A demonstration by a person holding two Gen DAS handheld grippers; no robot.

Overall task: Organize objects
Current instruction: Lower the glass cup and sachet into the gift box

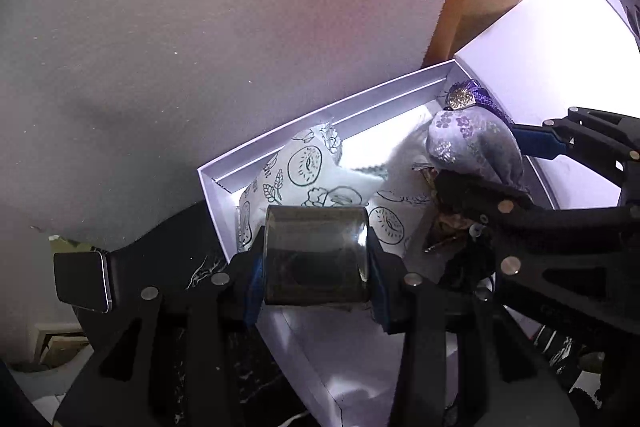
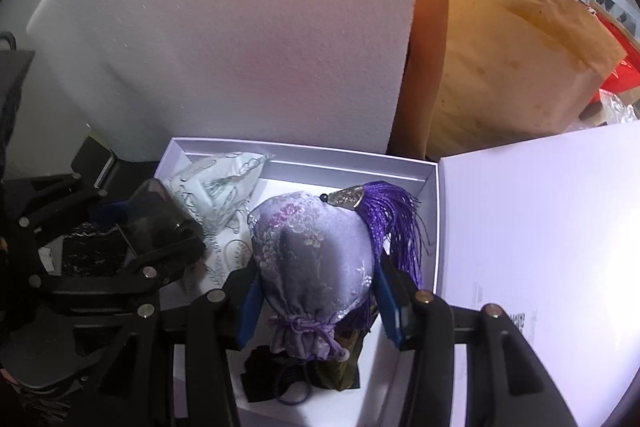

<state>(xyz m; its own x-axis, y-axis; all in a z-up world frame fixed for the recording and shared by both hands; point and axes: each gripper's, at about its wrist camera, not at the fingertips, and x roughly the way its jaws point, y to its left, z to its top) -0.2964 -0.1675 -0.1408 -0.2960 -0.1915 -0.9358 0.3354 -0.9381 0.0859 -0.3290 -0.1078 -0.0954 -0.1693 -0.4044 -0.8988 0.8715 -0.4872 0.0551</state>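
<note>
Left fingers (image 1: 256, 279): gripping dark cylinder (image 1: 316, 255) — hanging over white box (image 1: 320, 115).
Right fingers (image 2: 250, 303): clamping lavender pouch (image 2: 316, 259) — hovering inside box, purple tassel (image 2: 392, 223) trailing.

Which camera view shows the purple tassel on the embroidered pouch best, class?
The right wrist view. There the purple tassel fans out in full below its silver cap, beside the lilac embroidered pouch held in the right gripper. The left wrist view shows only a short stretch of tassel behind the pouch.
</note>
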